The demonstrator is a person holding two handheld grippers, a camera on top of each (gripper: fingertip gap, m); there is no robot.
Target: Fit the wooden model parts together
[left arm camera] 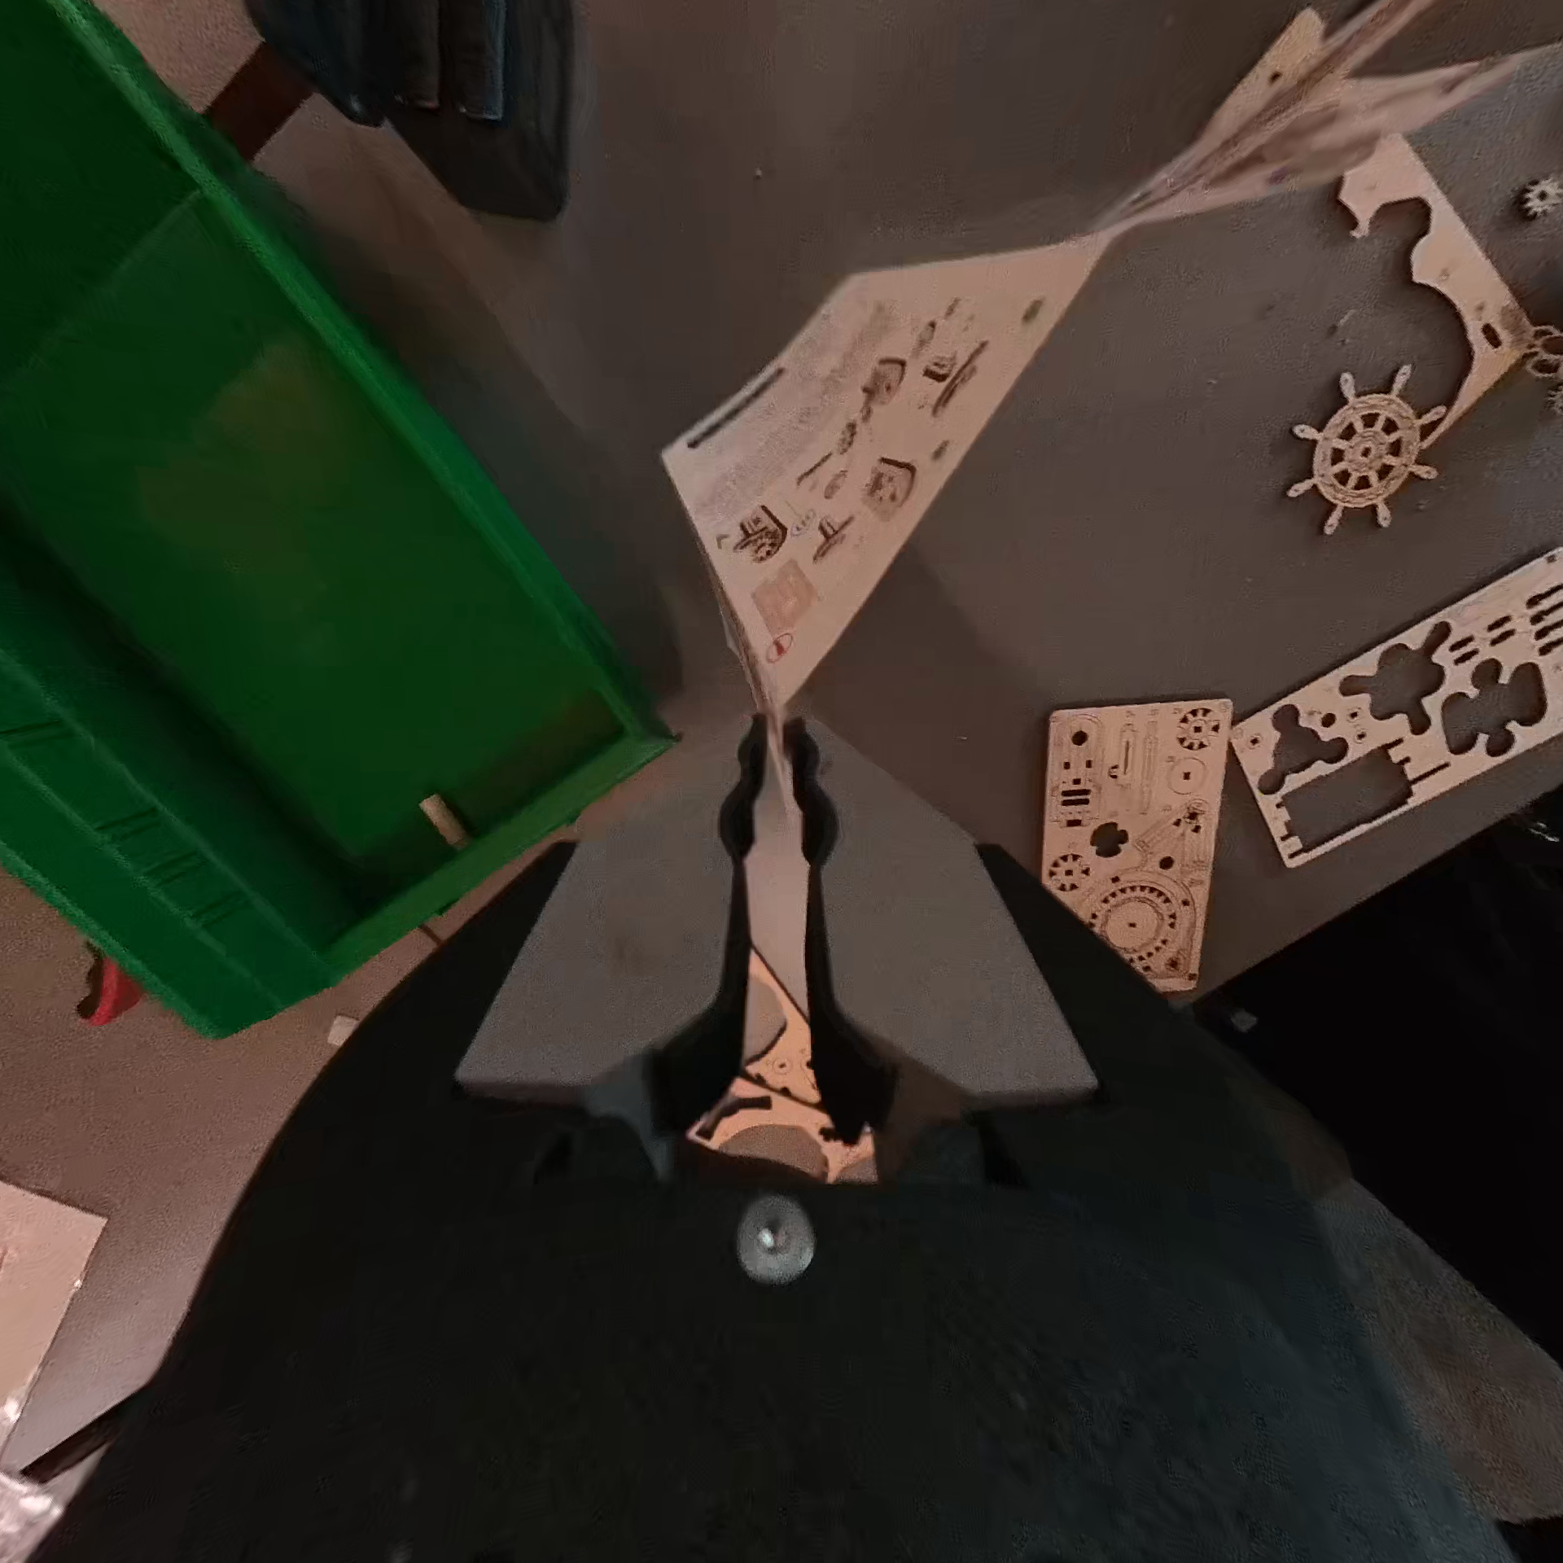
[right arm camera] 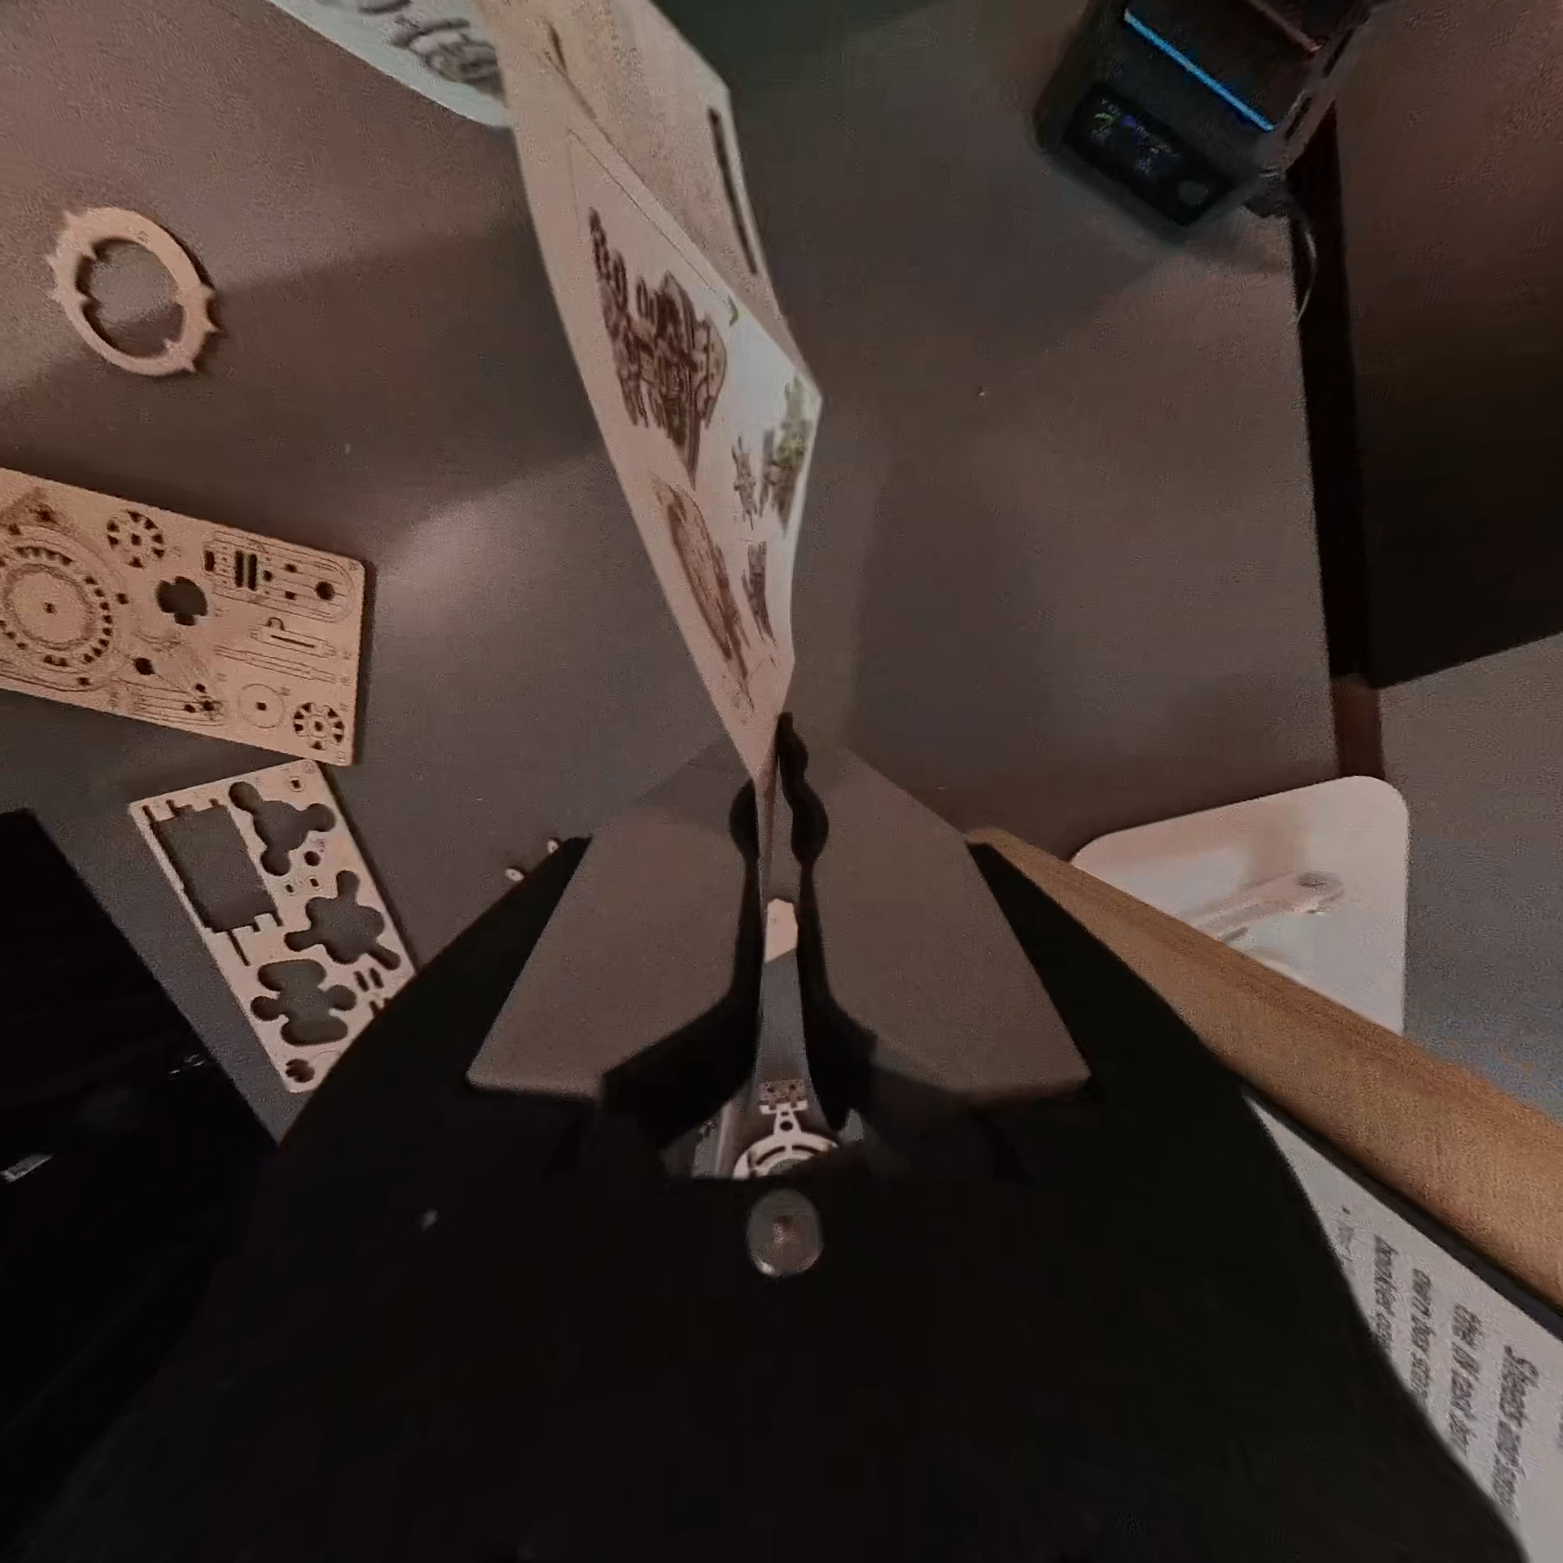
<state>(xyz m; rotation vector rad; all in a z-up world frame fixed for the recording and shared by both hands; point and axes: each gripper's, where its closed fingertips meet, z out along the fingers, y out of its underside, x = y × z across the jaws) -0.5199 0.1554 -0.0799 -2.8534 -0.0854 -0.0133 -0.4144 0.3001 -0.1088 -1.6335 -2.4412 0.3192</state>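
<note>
My left gripper (left arm camera: 776,744) is shut on one corner of a folded paper instruction sheet (left arm camera: 854,474) and holds it above the grey table. My right gripper (right arm camera: 776,761) is shut on the other end of the same sheet (right arm camera: 693,406). On the table lie wooden model parts: a ship's wheel (left arm camera: 1363,457), a curved cut-out piece (left arm camera: 1438,279), a laser-cut sheet with gears (left arm camera: 1133,846), and a sheet with punched-out holes (left arm camera: 1404,702). In the right wrist view the gear sheet (right arm camera: 169,617), the punched sheet (right arm camera: 279,922) and a toothed wooden ring (right arm camera: 135,292) lie at left.
A green plastic crate (left arm camera: 279,524) stands left of the left gripper. A dark device with a lit screen (right arm camera: 1176,110) sits at the table's far right. A wooden rod (right arm camera: 1269,1066), a white tray (right arm camera: 1269,880) and a printed page (right arm camera: 1438,1395) are at lower right. Left tips to right tips: about 20 cm. My right gripper is the nearer one to the ship's wheel (left arm camera: 1363,457): about 20 cm, against 30 cm. The curved cut-out piece (left arm camera: 1438,279) is about 20 cm from my right fingertips and 35 cm from my left.
</note>
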